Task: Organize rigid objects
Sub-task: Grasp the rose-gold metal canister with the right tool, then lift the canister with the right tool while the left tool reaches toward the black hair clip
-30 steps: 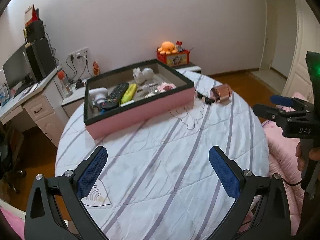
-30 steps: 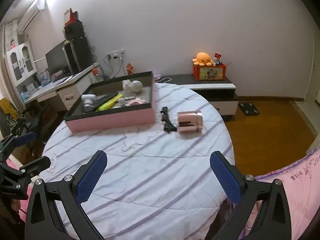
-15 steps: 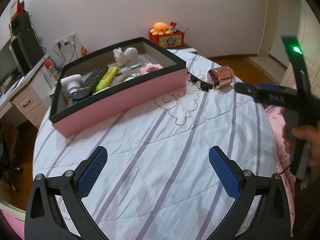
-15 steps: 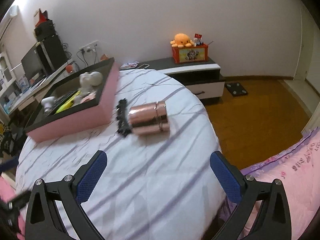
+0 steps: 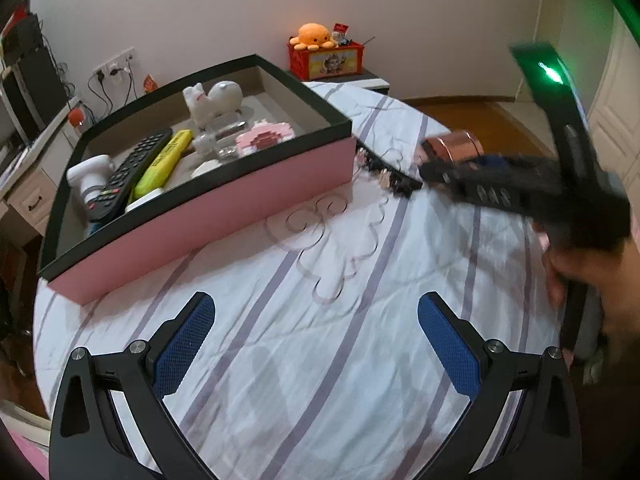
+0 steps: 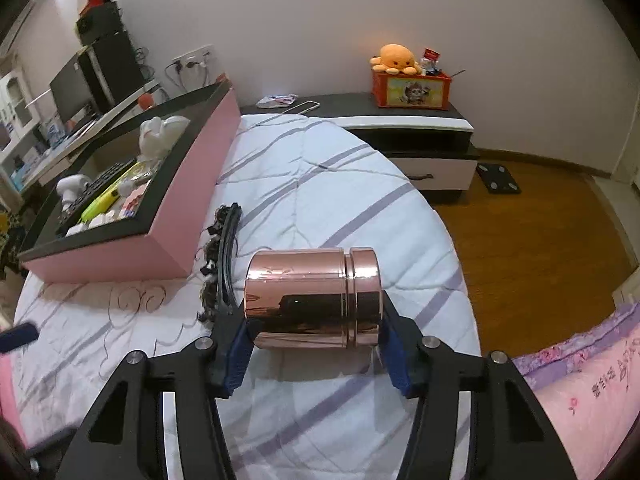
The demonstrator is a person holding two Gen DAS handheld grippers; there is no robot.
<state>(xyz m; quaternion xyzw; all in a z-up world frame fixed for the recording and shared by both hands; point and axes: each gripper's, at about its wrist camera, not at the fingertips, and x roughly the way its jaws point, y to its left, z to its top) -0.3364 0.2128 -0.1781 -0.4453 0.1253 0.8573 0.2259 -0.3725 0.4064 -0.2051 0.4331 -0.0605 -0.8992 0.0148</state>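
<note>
A shiny rose-gold canister (image 6: 312, 298) lies on its side on the striped white bedspread (image 6: 320, 200); it also shows in the left wrist view (image 5: 452, 148). My right gripper (image 6: 314, 344) has a finger at each end of the canister, and the pads (image 6: 236, 354) touch it or nearly so. A black decorated headband (image 6: 222, 256) lies just left of it. The pink box with a black rim (image 5: 224, 204) holds a remote, a yellow bar, white figures and small items. My left gripper (image 5: 316, 344) is open and empty over the near cloth.
A low black-and-white cabinet (image 6: 404, 132) with an orange plush octopus (image 6: 394, 58) on a red box stands by the wall. A desk with a monitor (image 6: 76, 88) is at the left. Wooden floor (image 6: 540, 240) lies to the right, pink bedding (image 6: 580, 392) at the near right.
My right gripper has moved forward to the canister and narrowed from wide open until its fingers flank both ends. The left gripper has drifted a little closer over the bed, still open.
</note>
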